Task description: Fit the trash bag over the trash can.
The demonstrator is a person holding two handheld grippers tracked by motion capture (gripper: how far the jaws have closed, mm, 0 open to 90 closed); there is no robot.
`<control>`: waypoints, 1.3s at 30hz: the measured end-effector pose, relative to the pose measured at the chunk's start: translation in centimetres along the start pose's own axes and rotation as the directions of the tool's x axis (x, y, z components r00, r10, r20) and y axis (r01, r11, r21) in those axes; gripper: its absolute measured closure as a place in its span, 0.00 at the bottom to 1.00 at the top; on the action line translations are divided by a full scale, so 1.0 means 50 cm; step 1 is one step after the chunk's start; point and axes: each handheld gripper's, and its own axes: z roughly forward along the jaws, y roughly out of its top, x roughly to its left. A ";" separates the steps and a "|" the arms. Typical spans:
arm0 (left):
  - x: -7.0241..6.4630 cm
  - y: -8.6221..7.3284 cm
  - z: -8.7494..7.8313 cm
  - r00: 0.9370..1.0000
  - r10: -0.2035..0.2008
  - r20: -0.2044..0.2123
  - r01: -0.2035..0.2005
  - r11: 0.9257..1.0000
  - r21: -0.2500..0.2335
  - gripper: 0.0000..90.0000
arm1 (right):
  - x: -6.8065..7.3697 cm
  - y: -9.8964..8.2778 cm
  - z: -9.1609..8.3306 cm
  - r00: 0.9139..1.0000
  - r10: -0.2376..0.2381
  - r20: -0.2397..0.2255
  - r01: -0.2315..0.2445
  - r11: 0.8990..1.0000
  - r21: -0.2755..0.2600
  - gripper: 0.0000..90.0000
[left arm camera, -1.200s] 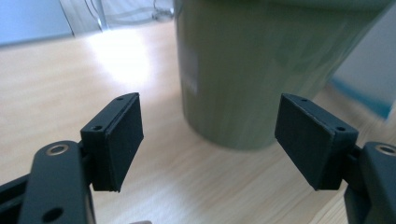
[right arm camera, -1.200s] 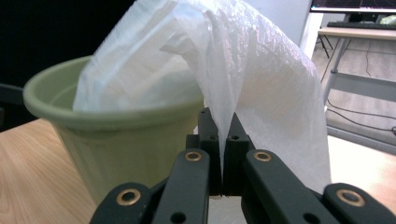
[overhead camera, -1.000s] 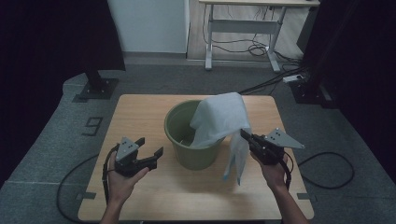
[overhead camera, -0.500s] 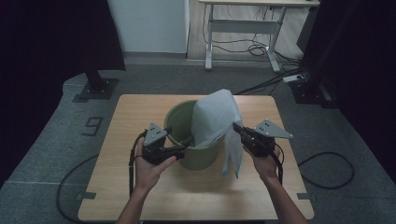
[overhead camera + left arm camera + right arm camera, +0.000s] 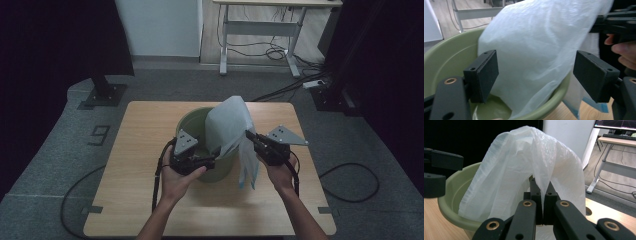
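A green plastic bin [image 5: 192, 125] stands in the middle of the wooden table [image 5: 145, 150]. A thin white plastic bag [image 5: 230, 125] drapes over its right rim, part inside and part hanging outside. My right gripper [image 5: 250, 136] is shut on the bag; in the right gripper view the bag [image 5: 524, 157] rises from between the closed jaws [image 5: 541, 187] above the bin [image 5: 451, 192]. My left gripper [image 5: 210, 160] is open at the bin's near rim. In the left gripper view its fingers [image 5: 484, 75] stand wide on either side of the bag [image 5: 536, 45] and the bin's rim [image 5: 451, 57], touching neither.
A person's hands hold both grippers from the table's near side. Black cables [image 5: 157, 175] trail from the grippers over the table edge. Behind the table stand a white desk frame [image 5: 260, 35] with floor cables and a black stand base [image 5: 102, 92].
My left gripper has moved right and slightly up, from the open table to the bin's near rim. My right gripper has shifted a little left with the bag, which now stands higher over the bin.
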 end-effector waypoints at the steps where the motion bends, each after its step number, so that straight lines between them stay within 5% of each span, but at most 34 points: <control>1: -0.004 0.001 0.004 1.000 0.003 0.003 -0.003 1.000 0.001 0.23 | 0.001 0.000 0.001 1.000 0.000 0.000 0.000 1.000 0.002 0.98; 13: -0.026 0.009 0.050 0.999 0.028 0.022 -0.028 0.999 0.019 0.30 | 0.008 0.002 0.006 1.000 0.004 -0.009 -0.004 1.000 -0.004 0.98; 19: -0.037 0.022 0.062 0.997 0.067 0.045 -0.068 0.998 0.015 0.42 | 0.010 0.002 0.003 1.000 0.007 -0.015 -0.007 1.000 -0.006 0.98; 28: -0.026 0.025 0.080 0.998 0.036 0.045 -0.037 0.999 0.016 0.69 | 0.004 -0.001 -0.003 0.999 0.022 -0.033 -0.022 1.000 -0.012 0.96; 31: -0.017 0.026 0.082 0.997 0.015 0.081 -0.017 1.000 0.016 0.80 | 0.004 -0.004 -0.003 0.999 0.028 -0.045 -0.028 1.000 -0.008 0.91; 35: -0.013 0.025 0.081 0.990 0.037 0.132 -0.040 0.999 0.016 0.93 | 0.007 -0.011 -0.006 0.998 0.035 -0.055 -0.035 0.999 -0.007 0.83; 39: -0.011 0.026 0.078 0.990 0.042 0.135 -0.045 0.999 0.020 0.99 | 0.019 -0.023 -0.020 0.999 0.043 -0.026 -0.043 0.999 -0.021 0.62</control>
